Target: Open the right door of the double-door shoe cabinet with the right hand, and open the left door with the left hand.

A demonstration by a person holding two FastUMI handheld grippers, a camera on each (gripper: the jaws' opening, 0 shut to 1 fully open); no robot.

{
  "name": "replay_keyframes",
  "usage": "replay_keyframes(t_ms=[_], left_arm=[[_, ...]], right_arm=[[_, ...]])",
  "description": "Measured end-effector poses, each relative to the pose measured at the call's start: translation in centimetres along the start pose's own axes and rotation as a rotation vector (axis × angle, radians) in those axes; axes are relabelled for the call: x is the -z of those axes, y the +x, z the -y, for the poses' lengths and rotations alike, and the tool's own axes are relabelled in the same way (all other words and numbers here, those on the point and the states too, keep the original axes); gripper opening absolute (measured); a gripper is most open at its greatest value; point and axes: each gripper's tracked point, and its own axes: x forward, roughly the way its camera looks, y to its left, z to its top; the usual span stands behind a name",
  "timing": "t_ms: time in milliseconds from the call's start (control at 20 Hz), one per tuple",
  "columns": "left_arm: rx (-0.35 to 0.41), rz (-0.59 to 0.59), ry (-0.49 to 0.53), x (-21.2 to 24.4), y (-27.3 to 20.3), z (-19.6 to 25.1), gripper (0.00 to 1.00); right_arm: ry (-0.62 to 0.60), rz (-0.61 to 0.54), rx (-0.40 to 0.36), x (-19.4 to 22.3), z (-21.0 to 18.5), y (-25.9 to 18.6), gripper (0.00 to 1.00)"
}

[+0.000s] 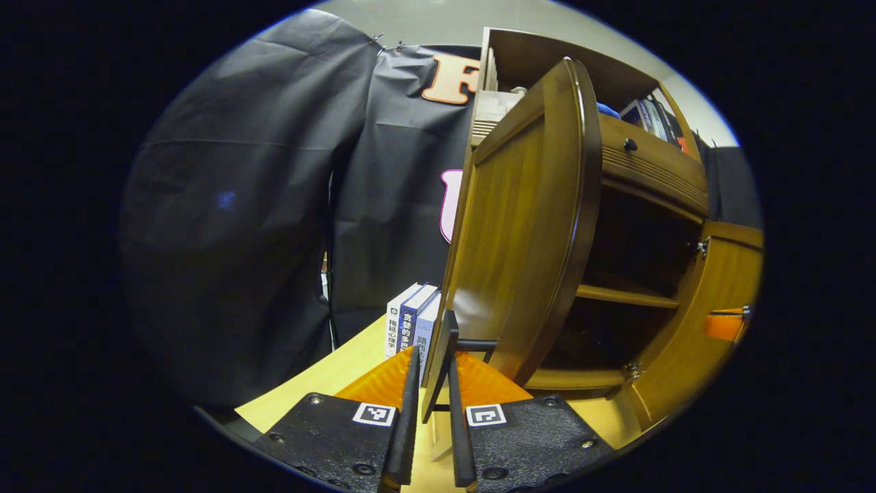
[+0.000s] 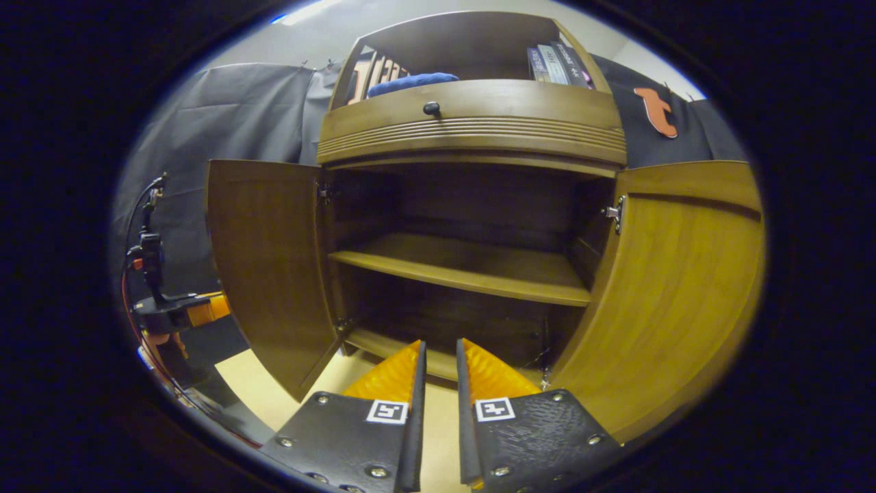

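Left gripper (image 1: 432,383) first, down at six o'clock in the left gripper view: its fingers sit close together with the dark handle (image 1: 446,342) of the left door (image 1: 520,233) between them. It looks like a pinch on that handle, though I can't tell for sure that both pads are pressing. Just beyond, at eleven o'clock from the fingers, a few books (image 1: 410,322) stand on the pale tabletop (image 1: 328,383).

Over to the right gripper (image 2: 438,383), at six o'clock in the right gripper view: fingers nearly together, a narrow gap, nothing between them, hanging free in front of the cabinet.

Now the shoe cabinet (image 2: 472,130) itself: warm brown wood, glossy, with a curved front. The left door stands swung out at nine o'clock, the right door (image 2: 677,287) swung out at three. Between them the dark inside shows one shelf (image 2: 465,267), bare. Both doors look open already, I'd say.

Handling, as a guess: stiff, solid panels on metal hinges (image 2: 614,212), not light, swinging on a fixed arc. That varnish looks slippery, so the handle is the place to grip, not the door edge.

Above, a drawer knob (image 2: 431,107), then a blue cloth (image 2: 410,82) and more books on top.
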Motion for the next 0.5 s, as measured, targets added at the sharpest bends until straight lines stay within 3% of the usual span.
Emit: replay_keyframes(t_ms=[400, 500], left_arm=[[-0.17, 0.013, -0.001, -0.6, -3.3, -6.1, 0.24], [-0.169, 0.023, -0.021, -1.0, -4.1, -6.2, 0.24]], right_arm=[[0.016, -0.001, -0.085, -0.4, -2.4, 1.2, 0.22], [0.016, 0.002, -0.103, -0.4, -2.4, 1.1, 0.22]])
